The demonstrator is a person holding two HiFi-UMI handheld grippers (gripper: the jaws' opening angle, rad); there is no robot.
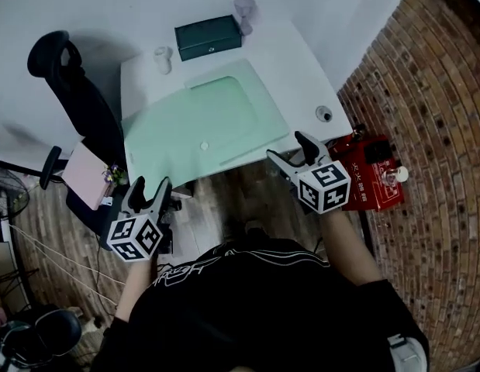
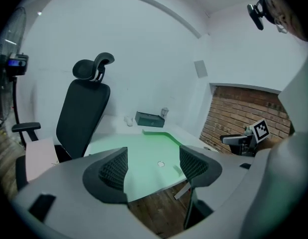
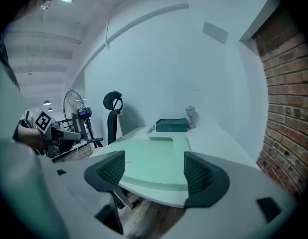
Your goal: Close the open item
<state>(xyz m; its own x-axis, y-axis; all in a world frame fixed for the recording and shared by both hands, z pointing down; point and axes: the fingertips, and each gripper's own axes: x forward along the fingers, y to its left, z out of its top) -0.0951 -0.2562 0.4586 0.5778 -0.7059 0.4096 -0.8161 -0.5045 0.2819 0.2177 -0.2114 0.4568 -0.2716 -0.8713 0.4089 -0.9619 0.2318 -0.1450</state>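
Head view: the left tongs [image 1: 150, 186] and right tongs [image 1: 288, 147] hang off the near edge of the white bench [image 1: 302, 76], each with its jaws apart and nothing in them. A dark green box [image 1: 208, 37] sits at the bench's far edge, beyond the green mat [image 1: 201, 122]. Its small pale label is too small to read. The white characters on the red case [image 1: 367, 173] by the brick wall are not legible either.

Left gripper view: the jaws are wide apart, with only mat seen between them. The box [image 2: 150, 119] is far off. This view adds a standing fan [image 2: 7, 68].

Right gripper view: the jaws are equally wide and empty. The box [image 3: 171, 125] shows side-on; whether its lid is up cannot be told
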